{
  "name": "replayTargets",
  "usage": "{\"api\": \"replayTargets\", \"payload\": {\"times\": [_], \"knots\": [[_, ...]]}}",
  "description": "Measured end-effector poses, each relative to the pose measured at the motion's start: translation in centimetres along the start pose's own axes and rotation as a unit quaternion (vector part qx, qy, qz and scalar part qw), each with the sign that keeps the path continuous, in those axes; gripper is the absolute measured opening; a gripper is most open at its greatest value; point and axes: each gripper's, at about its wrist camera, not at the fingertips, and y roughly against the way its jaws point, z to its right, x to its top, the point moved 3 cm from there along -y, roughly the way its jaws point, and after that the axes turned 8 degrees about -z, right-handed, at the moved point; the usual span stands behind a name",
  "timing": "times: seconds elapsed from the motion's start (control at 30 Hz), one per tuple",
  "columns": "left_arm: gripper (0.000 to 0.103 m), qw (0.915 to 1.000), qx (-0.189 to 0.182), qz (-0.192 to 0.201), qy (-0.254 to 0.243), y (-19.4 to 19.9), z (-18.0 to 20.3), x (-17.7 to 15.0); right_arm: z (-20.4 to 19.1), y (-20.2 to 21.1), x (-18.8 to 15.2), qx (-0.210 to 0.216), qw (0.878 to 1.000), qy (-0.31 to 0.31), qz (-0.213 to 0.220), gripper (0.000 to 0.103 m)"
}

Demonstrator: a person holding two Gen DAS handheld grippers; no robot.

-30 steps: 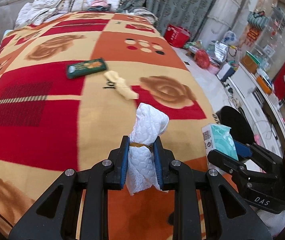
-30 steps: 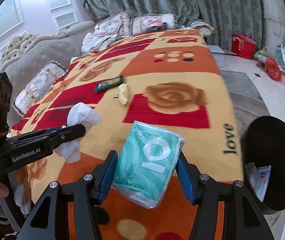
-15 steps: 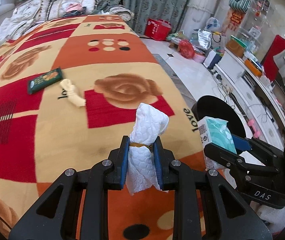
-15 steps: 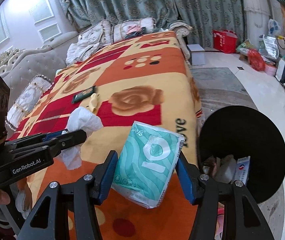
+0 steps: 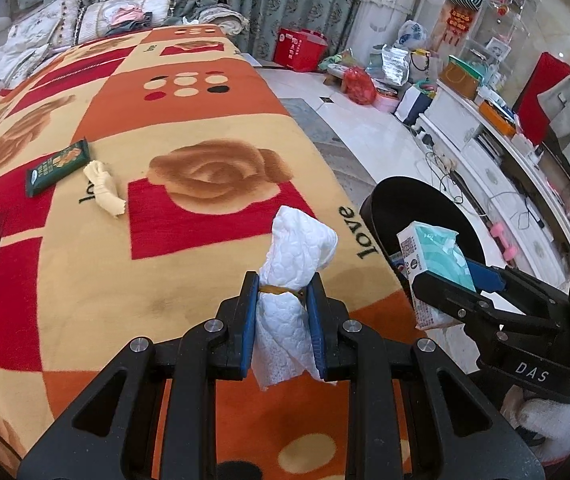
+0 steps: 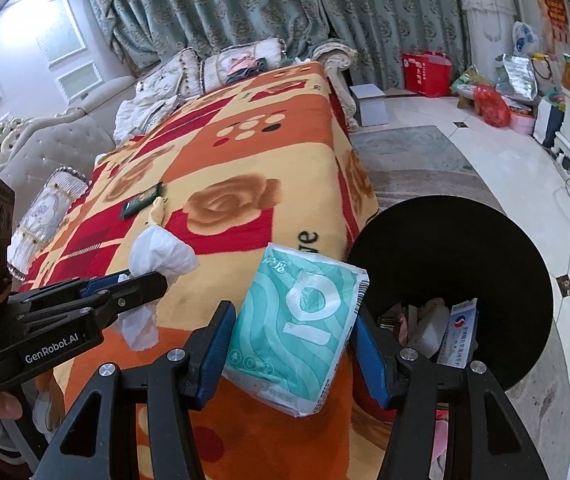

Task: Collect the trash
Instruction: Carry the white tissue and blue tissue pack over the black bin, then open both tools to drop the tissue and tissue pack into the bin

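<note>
My left gripper point(image 5: 283, 292) is shut on a crumpled white paper towel point(image 5: 297, 248), held above the blanket near the bed's right edge. My right gripper point(image 6: 291, 320) is shut on a teal tissue pack point(image 6: 297, 328), which hangs over the bed's edge beside the black trash bin point(image 6: 465, 248). The bin point(image 5: 413, 208) stands on the floor with several scraps inside. In the left wrist view the tissue pack point(image 5: 429, 256) shows to the right, in front of the bin. A dark green wrapper point(image 5: 57, 168) and a yellowish crumpled scrap point(image 5: 105, 188) lie further up the blanket.
The bed is covered by an orange, red and yellow rose-patterned blanket point(image 5: 189, 120). Pillows point(image 6: 237, 64) sit at its head. A grey rug point(image 6: 409, 152) and white tiled floor lie to the right, with a red bag point(image 6: 425, 68), cables and a white cabinet point(image 5: 497, 152) beyond.
Both grippers have swung rightwards along the bed towards the black bin, which now shows much larger in the right wrist view. Each still holds its item.
</note>
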Motion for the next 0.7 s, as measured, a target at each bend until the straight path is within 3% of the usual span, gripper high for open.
{"api": "replayTargets", "payload": {"times": [0.7], "knots": [[0.021, 0.9996, -0.008, -0.013, -0.022, -1.8, 2.6, 1.1, 3.4, 0.6, -0.4, -0.015, 0.999, -0.029, 0.0, 0.056]]}}
